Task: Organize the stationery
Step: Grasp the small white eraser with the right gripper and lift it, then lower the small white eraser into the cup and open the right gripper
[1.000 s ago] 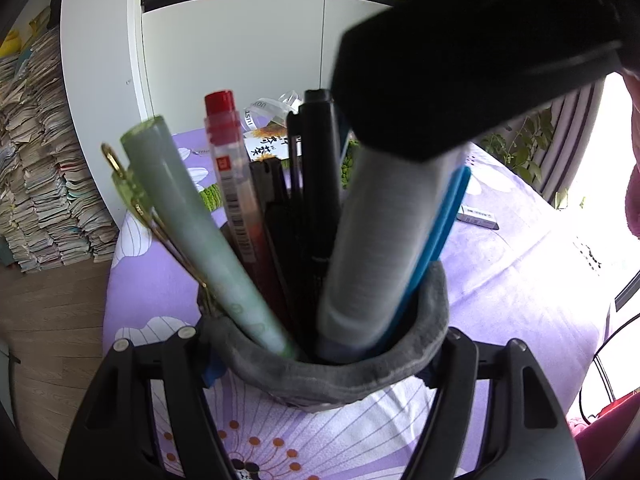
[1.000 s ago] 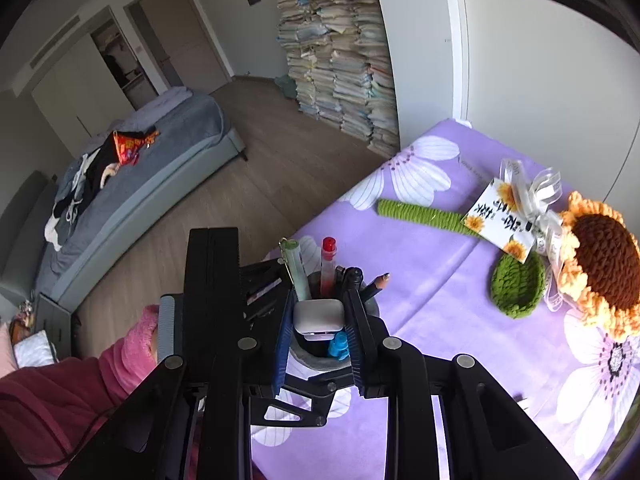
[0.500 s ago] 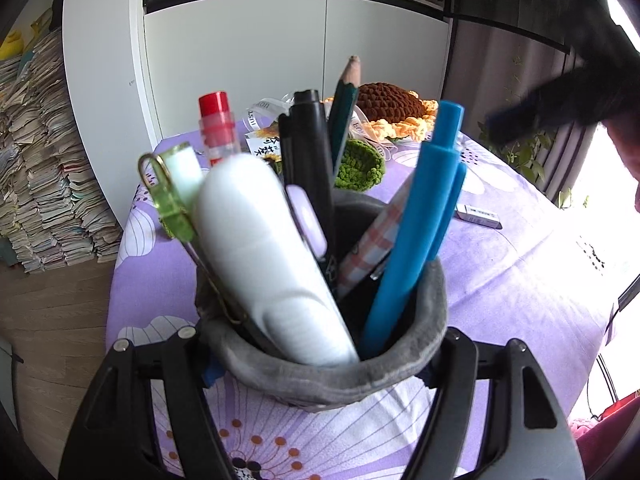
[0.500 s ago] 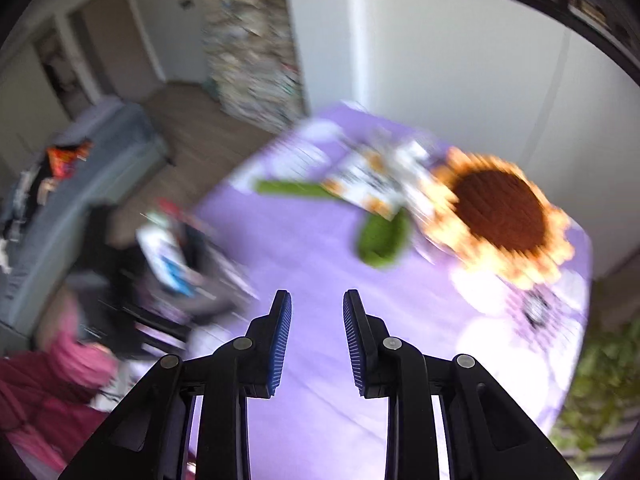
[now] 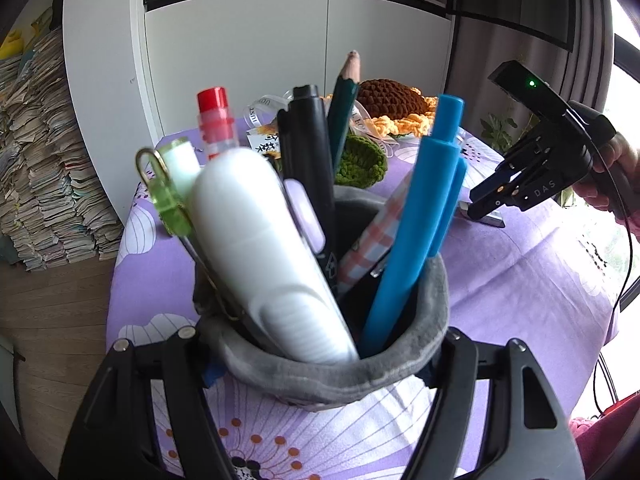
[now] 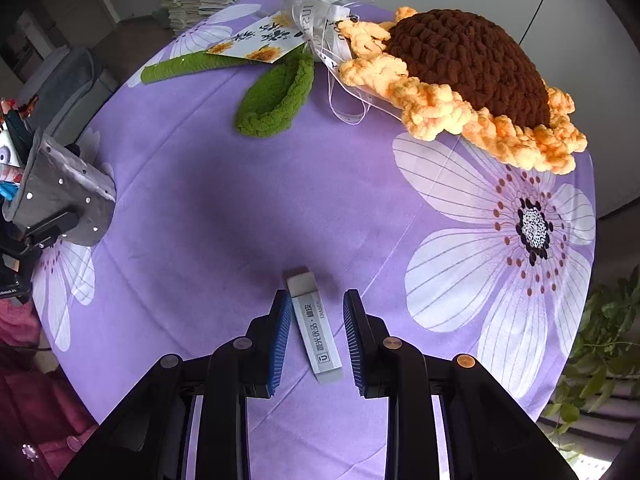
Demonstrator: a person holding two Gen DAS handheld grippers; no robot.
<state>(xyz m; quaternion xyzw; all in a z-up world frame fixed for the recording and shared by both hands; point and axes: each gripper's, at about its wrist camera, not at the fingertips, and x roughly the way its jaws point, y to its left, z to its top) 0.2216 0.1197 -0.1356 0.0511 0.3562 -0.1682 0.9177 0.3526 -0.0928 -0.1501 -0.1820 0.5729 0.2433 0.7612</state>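
My left gripper [image 5: 320, 364] is shut on a grey felt pen holder [image 5: 400, 364] that stands on the purple flowered tablecloth [image 6: 224, 200]. In the holder are a white case [image 5: 260, 248], blue pens [image 5: 420, 216], a black marker [image 5: 308, 152], a red-capped pen [image 5: 214, 120] and a pencil [image 5: 344, 100]. My right gripper [image 6: 318, 300] points steeply down over a white eraser [image 6: 316, 328] in a grey sleeve. The eraser lies flat between the open blue pads [image 6: 282, 320], with a gap on each side. In the left wrist view the right gripper [image 5: 476, 206] hangs right of the holder.
A crochet sunflower [image 6: 472, 64], a green crochet leaf [image 6: 276, 100] and a ribboned card [image 6: 260, 38] lie at the table's far side. The holder [image 6: 68, 200] stands near the table's left edge. Paper stacks [image 5: 48, 184] line the floor beside a white cupboard [image 5: 240, 40].
My right gripper left the holder, swung across the table and came down over the eraser. The white case it stood over now leans in the holder. The left gripper kept still.
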